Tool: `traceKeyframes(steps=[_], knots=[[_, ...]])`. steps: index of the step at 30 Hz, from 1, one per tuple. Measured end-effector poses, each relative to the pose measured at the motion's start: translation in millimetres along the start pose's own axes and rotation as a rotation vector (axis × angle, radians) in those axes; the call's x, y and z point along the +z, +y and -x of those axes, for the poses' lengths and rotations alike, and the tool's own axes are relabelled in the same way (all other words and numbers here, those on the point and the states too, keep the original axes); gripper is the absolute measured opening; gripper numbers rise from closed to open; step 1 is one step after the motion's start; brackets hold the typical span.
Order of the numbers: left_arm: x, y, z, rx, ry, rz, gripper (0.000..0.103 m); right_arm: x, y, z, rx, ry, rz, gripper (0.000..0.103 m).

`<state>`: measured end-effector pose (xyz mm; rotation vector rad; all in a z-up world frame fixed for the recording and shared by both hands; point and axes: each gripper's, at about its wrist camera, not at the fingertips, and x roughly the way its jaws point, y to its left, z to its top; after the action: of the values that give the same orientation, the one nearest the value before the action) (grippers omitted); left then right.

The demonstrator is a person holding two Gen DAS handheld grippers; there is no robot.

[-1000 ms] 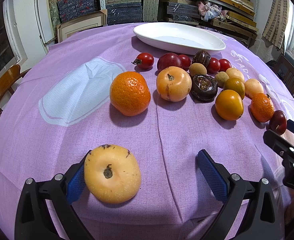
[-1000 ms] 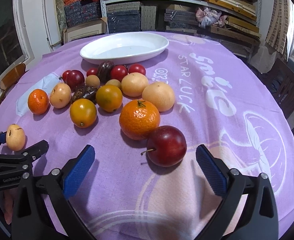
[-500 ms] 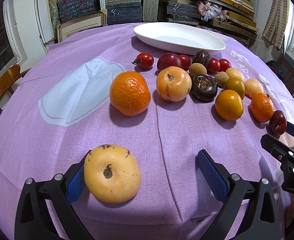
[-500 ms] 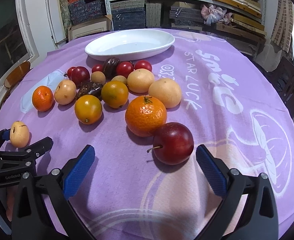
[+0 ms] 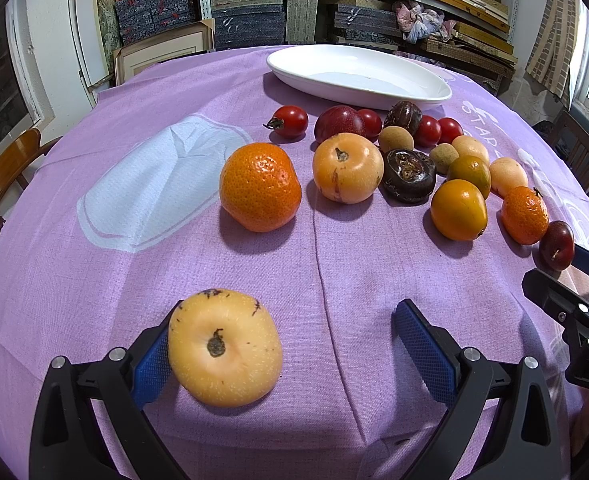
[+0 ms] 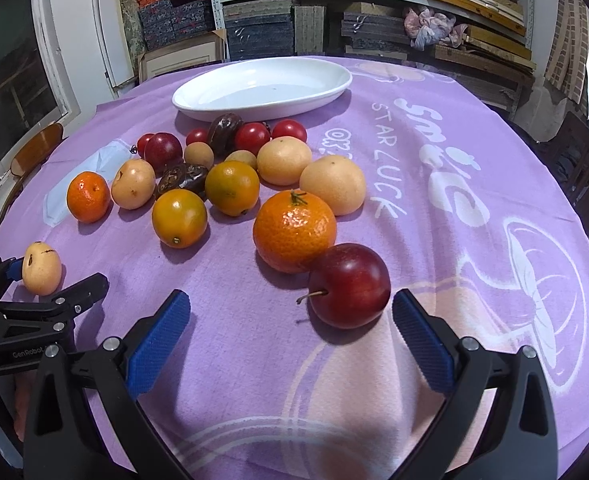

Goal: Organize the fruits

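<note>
Your left gripper point(image 5: 290, 344) stands with its jaws wide and grips nothing. The pale yellow fruit point(image 5: 224, 347) lies on the purple tablecloth point(image 5: 94, 272) between those jaws, hard against the left blue pad and well apart from the right one. It sits off-centre, so closing as you stand would likely push it sideways before both pads bear; centre the jaws first.

Your right gripper point(image 6: 290, 332) is likewise spread wide and empty. The red plum point(image 6: 349, 285) rests just ahead of the jaws, toward the right pad, its stem pointing back at the left pad. It touches or nearly touches the large mandarin point(image 6: 294, 231) beyond it; I cannot tell which. That neighbour may roll if you nudge the plum forward.

The white oval dish point(image 6: 198, 100) lies well beyond both sets of jaws, past the main cluster of fruit, and holds nothing. I judge it the intended destination, with sorting barely begun. The two fruits nearest your jaws are the outliers of the spread, which makes them sensible first picks: each can be approached without reaching over the others.
</note>
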<state>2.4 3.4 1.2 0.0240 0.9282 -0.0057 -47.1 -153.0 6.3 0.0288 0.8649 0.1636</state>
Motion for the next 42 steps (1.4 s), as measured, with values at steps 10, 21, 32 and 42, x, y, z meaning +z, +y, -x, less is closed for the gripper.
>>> traceKeyframes(steps=[10, 21, 32, 42], knots=[[-0.1, -0.2, -0.1, 0.0, 0.0, 0.0, 0.1, 0.0, 0.1, 0.0, 0.0, 0.0, 0.0, 0.099], [-1.0, 2.7, 1.8, -0.032, 0.008, -0.01, 0.1, -0.3, 0.0, 1.6, 0.009, -0.011, -0.009, 0.099], [-2.9, 28.4, 12.1, -0.112, -0.017, -0.006, 0.1, -1.3, -4.0, 6.2, 0.029, -0.023, -0.013, 0.099], [-5.8, 47.6, 15.7, -0.091, 0.014, -0.041, 0.096, -1.1, -10.5, 11.1, 0.085, -0.034, -0.047, 0.099]])
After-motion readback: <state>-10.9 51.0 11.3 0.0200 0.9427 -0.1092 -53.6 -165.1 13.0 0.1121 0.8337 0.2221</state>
